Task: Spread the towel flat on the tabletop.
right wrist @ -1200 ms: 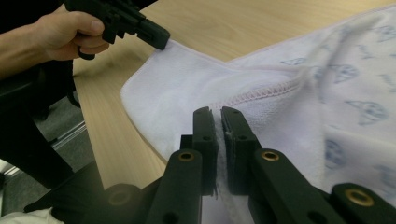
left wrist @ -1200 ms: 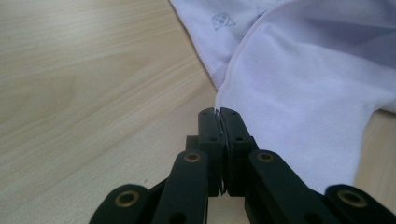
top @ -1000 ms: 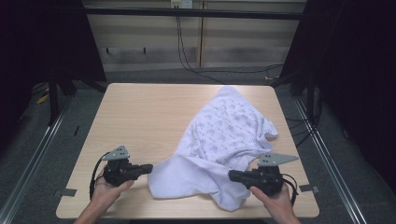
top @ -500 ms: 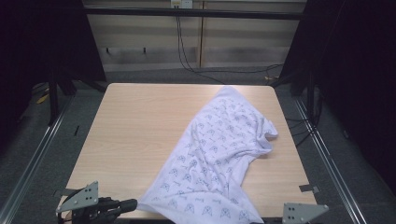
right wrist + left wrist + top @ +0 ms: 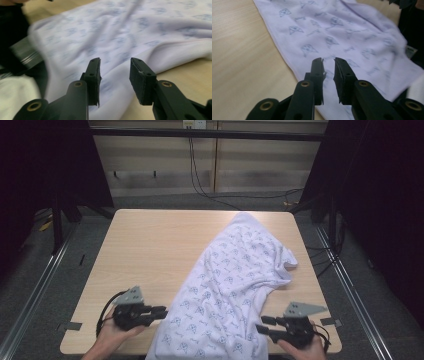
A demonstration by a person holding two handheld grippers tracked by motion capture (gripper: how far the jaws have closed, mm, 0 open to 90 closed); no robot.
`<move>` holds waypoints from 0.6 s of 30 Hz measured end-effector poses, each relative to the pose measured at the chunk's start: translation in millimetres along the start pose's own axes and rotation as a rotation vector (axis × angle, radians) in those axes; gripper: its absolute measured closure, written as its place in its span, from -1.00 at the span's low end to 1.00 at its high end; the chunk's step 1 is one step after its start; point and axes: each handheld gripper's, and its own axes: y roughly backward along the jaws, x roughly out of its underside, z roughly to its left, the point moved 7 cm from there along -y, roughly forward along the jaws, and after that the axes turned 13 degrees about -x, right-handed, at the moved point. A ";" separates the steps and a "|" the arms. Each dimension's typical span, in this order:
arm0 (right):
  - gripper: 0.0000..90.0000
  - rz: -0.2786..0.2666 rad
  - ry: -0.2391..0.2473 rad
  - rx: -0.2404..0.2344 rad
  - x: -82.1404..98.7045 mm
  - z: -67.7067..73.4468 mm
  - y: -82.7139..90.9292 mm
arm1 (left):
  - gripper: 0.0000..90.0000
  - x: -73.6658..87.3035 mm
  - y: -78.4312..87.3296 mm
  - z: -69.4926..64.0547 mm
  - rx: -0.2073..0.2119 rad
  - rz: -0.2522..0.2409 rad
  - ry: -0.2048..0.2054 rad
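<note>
A white patterned garment (image 5: 235,285) is spread diagonally across the counter (image 5: 145,250), its near end hanging over the front edge. The left gripper (image 5: 161,310) and right gripper (image 5: 264,326) have just been opening; nothing is held. The overhanging cloth could slide off if left unpinned.

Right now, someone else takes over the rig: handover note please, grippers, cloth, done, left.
Left gripper: jaws just been opening, a narrow gap, nothing between them, at the left hem of the white cotton garment with a small blue print.
Right gripper: jaws just been opening, wider, empty, at the garment's right edge.
Garment: lies diagonally on the light wooden table, from the far right corner to the near edge, where it hangs over; a fold bunches at its right side.
Done: garment pulled out long, released.
Left: probably smoothing the bunched side and folding.
</note>
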 end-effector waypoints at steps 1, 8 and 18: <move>0.35 0.013 -0.008 0.014 -7.9 -15.9 -12.5 | 0.79 -5.2 -11.5 6.1 -0.011 0.016 0.003; 0.29 0.075 -0.087 0.035 -15.9 -45.0 -38.6 | 0.51 -31.9 -77.1 24.8 -0.037 0.047 0.054; 0.96 0.104 -0.094 0.002 -7.8 -40.5 -38.7 | 1.00 -28.5 -91.1 19.9 -0.065 0.087 -0.039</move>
